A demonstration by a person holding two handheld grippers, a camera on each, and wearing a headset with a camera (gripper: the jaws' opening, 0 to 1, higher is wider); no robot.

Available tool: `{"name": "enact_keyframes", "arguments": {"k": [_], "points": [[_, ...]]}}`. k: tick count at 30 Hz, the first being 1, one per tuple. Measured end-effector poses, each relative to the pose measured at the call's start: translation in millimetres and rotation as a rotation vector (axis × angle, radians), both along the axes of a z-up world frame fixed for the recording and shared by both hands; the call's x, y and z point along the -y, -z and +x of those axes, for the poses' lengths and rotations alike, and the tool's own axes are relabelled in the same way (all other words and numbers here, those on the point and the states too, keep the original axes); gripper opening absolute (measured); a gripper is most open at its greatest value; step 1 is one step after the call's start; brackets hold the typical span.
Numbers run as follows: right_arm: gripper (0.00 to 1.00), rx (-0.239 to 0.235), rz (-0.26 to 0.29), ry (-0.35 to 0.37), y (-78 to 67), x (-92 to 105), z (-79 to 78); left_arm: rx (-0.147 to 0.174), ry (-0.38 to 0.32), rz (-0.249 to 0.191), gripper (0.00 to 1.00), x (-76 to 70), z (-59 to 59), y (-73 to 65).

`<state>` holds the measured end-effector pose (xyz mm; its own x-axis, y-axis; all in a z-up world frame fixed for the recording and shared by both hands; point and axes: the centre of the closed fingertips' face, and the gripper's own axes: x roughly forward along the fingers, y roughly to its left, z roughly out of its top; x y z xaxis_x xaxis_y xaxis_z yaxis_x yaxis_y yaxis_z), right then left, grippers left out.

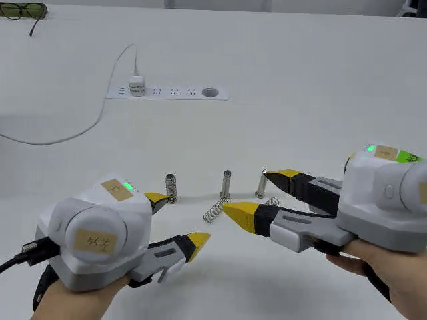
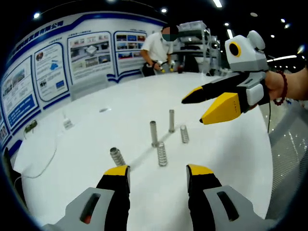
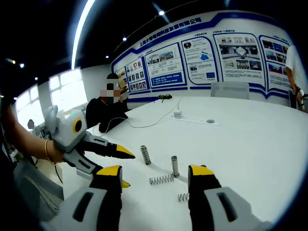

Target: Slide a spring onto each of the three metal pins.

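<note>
Your right gripper point(image 1: 248, 193) is spread wide, holding nothing; the loose spring point(image 1: 215, 209) lies just left of its near jaw tip, nearer you than the middle pin point(image 1: 226, 181). Your left gripper point(image 1: 178, 220) gapes empty too.

The right gripper point(image 3: 154, 172) hangs over the white table point(image 3: 250, 144) with its yellow-tipped jaws wide apart, gripping nothing. Between the jaws a loose spring point(image 3: 161, 180) lies on its side, and just beyond it a bare pin point(image 3: 175, 166) stands upright. A little left and farther off, a second pin point(image 3: 145, 154) is sheathed in coils (right up to its top, as far as I can tell). A small spring point(image 3: 183, 197) lies nearer, just beside the right-hand jaw. From the left juts the left gripper point(image 3: 129, 168), jaws parted, held in a hand point(image 3: 54, 155) with a beaded bracelet at the wrist. Far across the table sits a power strip point(image 3: 195, 120) with a charger point(image 3: 177, 114) plugged in, and a person point(image 3: 108, 113) sits at the far-left edge.
</note>
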<state>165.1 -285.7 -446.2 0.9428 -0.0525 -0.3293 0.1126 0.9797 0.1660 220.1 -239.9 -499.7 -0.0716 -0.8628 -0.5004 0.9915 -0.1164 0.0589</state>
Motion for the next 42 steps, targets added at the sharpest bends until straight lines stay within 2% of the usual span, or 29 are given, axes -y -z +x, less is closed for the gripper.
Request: {"name": "enact_keyframes", "arguments": {"k": [9,12,15,19,22,24,30,36,42], "points": [[0.57,-0.006,-0.006,-0.025,1.9,-6.6,-15.5,-0.003,0.028,0.025,0.43,12.3,-2.9,7.4],[0.57,-0.023,-0.034,-0.037,5.0,-9.4,-21.2,-0.009,0.024,0.042,0.39,15.5,-2.7,12.6],[0.58,-0.025,-0.03,-0.039,5.9,-11.4,-24.2,-0.025,0.026,0.053,0.38,18.6,-4.5,17.2],[0.6,-0.021,-0.027,-0.034,6.9,-12.7,-26.6,-0.016,0.028,0.074,0.36,21.7,-4.8,23.7],[0.62,-0.021,-0.019,-0.025,9.8,-12.9,-29.0,-0.028,0.031,0.084,0.33,24.6,-5.7,28.6],[0.63,-0.023,-0.009,-0.019,12.0,-13.9,-30.6,-0.024,0.031,0.095,0.32,25.8,-5.7,32.5],[0.64,-0.031,0.003,-0.007,19.0,-17.3,-37.2,-0.026,0.031,0.104,0.27,30.4,-5.1,38.1],[0.64,-0.039,0.011,0.001,22.6,-20.0,-41.8,-0.043,0.031,0.1,0.25,33.7,-6.6,38.1],[0.62,-0.051,0.007,0.009,26.5,-17.4,-44.0,-0.043,0.047,0.105,0.21,37.3,-9.4,39.9]]}}
